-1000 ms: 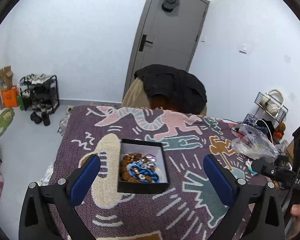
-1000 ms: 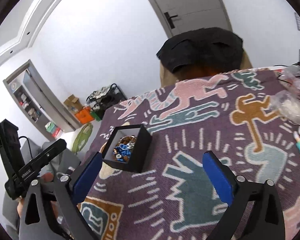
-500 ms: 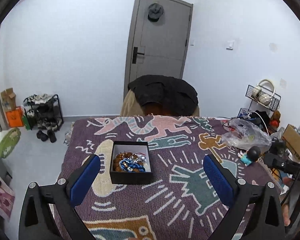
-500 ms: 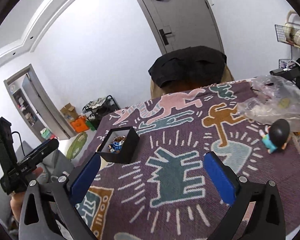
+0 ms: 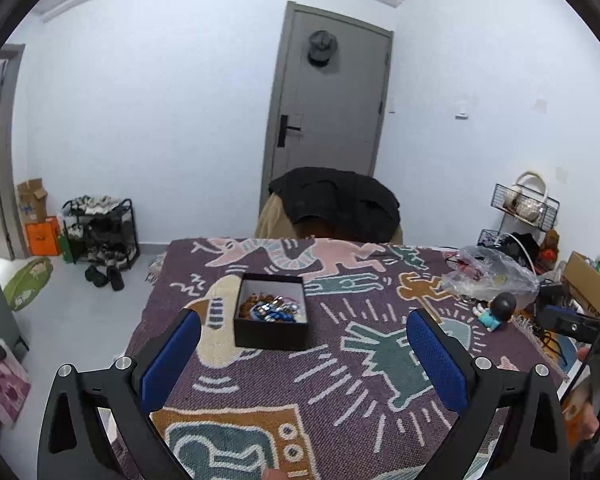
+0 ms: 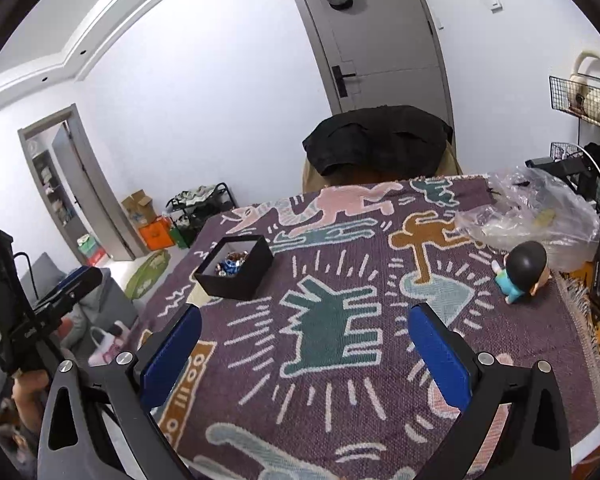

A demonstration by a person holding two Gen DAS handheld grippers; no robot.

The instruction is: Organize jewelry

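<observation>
Left gripper point(image 5: 303, 354) and right gripper point(image 6: 305, 346) both gape wide, empty, touching nothing, hovering above patterned blanket point(image 5: 340, 392); black box point(image 5: 271, 312) of jewelry point(image 5: 269, 308) sits ahead on it.

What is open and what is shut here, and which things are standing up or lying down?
black jewelry box: open, no lid on, jewelry piled inside
left gripper: jaws open, holding nothing
right gripper: jaws open, holding nothing
toy figure: lying tilted on the blanket
plastic bag: crumpled, lying on the blanket
grey door: shut, a hat hanging on it
side door: open
</observation>
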